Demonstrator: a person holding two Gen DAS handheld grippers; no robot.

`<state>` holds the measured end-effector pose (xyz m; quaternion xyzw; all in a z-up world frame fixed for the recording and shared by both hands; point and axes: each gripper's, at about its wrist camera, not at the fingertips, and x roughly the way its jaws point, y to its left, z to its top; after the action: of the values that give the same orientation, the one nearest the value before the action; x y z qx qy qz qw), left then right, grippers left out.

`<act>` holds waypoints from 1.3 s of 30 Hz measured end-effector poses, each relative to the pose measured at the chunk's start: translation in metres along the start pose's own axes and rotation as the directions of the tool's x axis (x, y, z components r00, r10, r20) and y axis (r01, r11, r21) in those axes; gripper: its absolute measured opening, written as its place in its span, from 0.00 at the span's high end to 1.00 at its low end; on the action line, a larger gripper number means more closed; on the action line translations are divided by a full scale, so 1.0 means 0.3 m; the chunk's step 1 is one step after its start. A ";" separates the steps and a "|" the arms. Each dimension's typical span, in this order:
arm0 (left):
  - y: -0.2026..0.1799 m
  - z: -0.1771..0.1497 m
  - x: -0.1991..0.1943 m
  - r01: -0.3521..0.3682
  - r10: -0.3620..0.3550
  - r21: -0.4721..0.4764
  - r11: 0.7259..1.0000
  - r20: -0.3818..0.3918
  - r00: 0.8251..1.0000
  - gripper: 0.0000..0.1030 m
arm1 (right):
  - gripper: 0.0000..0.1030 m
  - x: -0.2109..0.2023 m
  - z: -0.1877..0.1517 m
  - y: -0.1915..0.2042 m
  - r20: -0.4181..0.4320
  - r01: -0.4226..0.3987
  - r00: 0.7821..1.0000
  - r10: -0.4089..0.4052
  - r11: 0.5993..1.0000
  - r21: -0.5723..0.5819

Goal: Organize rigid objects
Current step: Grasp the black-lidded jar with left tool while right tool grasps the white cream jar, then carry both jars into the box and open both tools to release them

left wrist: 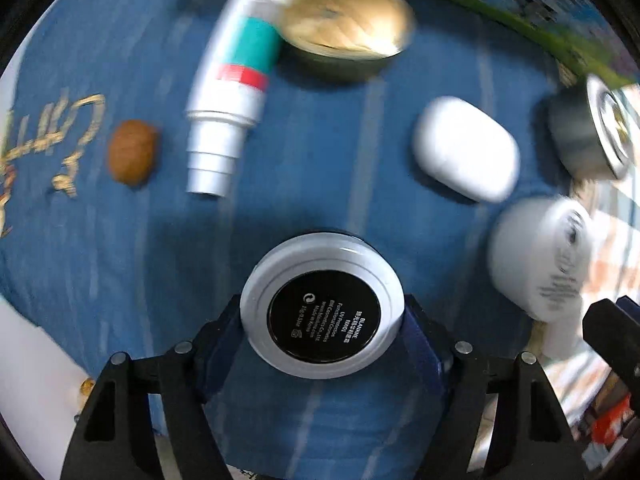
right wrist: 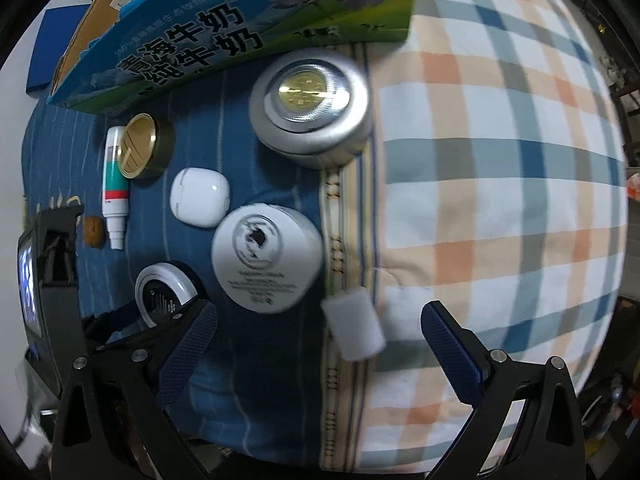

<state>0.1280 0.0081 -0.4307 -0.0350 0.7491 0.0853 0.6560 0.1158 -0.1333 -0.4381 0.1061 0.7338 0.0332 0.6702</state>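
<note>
Left wrist view: the left gripper (left wrist: 322, 312) points down at the blue cloth (left wrist: 328, 168), its pads pinching the round white compact (left wrist: 322, 306), which lies label-up. Beyond the compact lie one walnut (left wrist: 132, 151), one white tube (left wrist: 232, 88), one gold-lidded tin (left wrist: 348, 26), one white earbud case (left wrist: 466, 154), one silver tin (left wrist: 588, 132) and one white jar (left wrist: 540, 256). Nothing looks sorted yet; I judge the task barely begun.

Right wrist view: the right gripper (right wrist: 320, 344) hangs with fingers spread wide around one small white cylinder (right wrist: 354, 326), not touching it. The milk carton box (right wrist: 224, 28) stands beyond the compact (right wrist: 166, 294), open, probably the destination. Seven items counted, all outside it.
</note>
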 end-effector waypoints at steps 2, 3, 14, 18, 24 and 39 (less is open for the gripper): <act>0.043 -0.001 0.019 0.033 -0.034 -0.041 0.999 -0.014 0.999 0.28 | 0.00 0.040 0.023 0.023 -0.026 -0.018 1.000 0.018 1.000 0.003; 0.053 -0.002 0.028 0.051 -0.052 -0.049 0.997 -0.025 0.998 0.27 | 0.00 0.060 0.033 0.034 -0.038 -0.020 0.999 0.020 1.000 0.006; 0.083 -0.010 0.087 0.094 -0.094 -0.013 0.995 -0.028 0.995 0.28 | 0.25 0.240 0.099 0.146 -0.120 0.127 0.986 -0.120 0.991 0.052; 0.115 -0.006 0.050 0.094 -0.094 0.007 0.996 -0.013 0.996 0.29 | 0.32 0.256 0.094 0.183 -0.106 0.196 0.976 -0.190 0.979 0.048; 0.104 -0.080 -0.004 0.063 -0.065 0.093 0.994 0.026 0.998 0.29 | 0.33 0.236 0.023 0.203 -0.115 0.217 0.970 -0.212 0.976 0.033; 0.160 -0.161 -0.515 0.137 -0.173 0.159 0.978 0.236 0.956 0.29 | 0.33 -0.176 0.001 0.117 0.043 0.017 0.999 -0.017 1.000 -0.013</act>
<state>0.0940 0.0376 -0.2681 -0.0364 0.6600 -0.0160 0.7502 0.1242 -0.1097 -0.3798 0.0963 0.7197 0.0299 0.6869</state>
